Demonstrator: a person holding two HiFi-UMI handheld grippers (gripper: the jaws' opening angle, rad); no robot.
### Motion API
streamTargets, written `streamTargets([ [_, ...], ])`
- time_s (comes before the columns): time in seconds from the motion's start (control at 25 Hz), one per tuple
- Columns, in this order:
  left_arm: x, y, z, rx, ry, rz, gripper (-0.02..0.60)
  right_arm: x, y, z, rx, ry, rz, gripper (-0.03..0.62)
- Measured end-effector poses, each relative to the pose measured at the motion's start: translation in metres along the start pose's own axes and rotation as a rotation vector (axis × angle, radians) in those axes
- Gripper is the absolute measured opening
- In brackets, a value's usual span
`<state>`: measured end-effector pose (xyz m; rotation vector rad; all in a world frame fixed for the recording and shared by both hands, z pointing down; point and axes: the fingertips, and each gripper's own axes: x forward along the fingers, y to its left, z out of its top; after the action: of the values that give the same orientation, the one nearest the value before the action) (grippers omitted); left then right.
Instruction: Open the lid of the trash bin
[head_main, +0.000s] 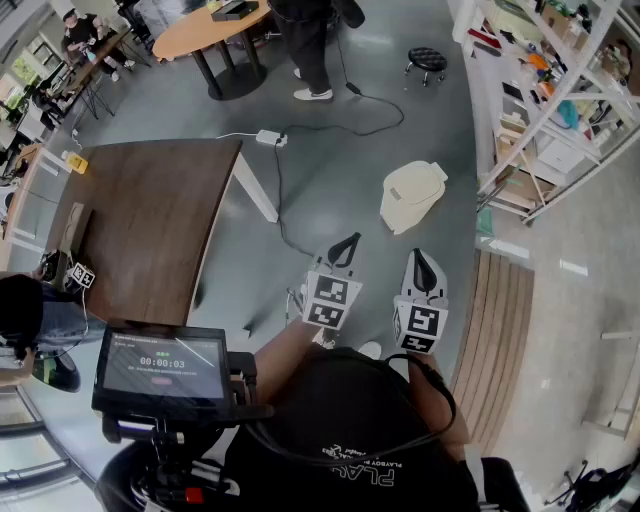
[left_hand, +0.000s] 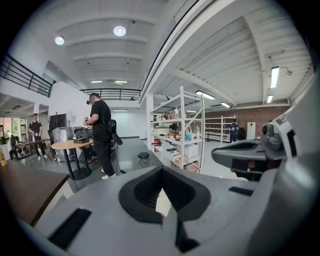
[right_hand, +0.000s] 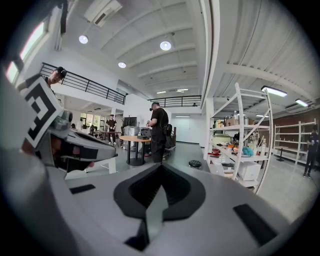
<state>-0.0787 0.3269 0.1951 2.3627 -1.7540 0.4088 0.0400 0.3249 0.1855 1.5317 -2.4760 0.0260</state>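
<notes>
Trash bin (head_main: 411, 197) stands on the floor ahead of both grippers, well apart from them, its lid (head_main: 420, 180) down. Our left gripper (head_main: 349, 241) and right gripper (head_main: 419, 257) are clenched on nothing. We should reach forward, part one gripper's jaws, catch the lid's edge and lift gently.

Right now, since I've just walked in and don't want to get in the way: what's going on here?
A person stands holding a two-jaw gripper in each hand. The left gripper and right gripper are both shut with nothing between the jaws. They are held side by side close to the person's body and point toward a cream trash bin on the floor ahead. Neither touches the bin. Its lid looks closed, so the opening is not yet started.
</notes>
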Motion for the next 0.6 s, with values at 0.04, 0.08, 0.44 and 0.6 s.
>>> streamTargets([
  [0.04,0.000,0.000,-0.001,-0.001,-0.001,-0.001,-0.003,0.000,0.000,-0.001,0.000,0.002,-0.001,0.000],
  [0.08,0.000,0.000,-0.002,-0.001,-0.001,-0.001,-0.002,0.000,0.000,-0.003,0.000,0.004,-0.002,0.000],
  [0.44,0.005,0.021,-0.007,-0.008,0.004,-0.017,-0.002,0.019,0.014,-0.005,0.004,0.030,-0.014,0.000],
  [0.6,0.007,0.040,-0.010,-0.017,0.007,-0.032,-0.003,0.032,0.027,-0.002,0.002,0.040,-0.029,0.000],
])
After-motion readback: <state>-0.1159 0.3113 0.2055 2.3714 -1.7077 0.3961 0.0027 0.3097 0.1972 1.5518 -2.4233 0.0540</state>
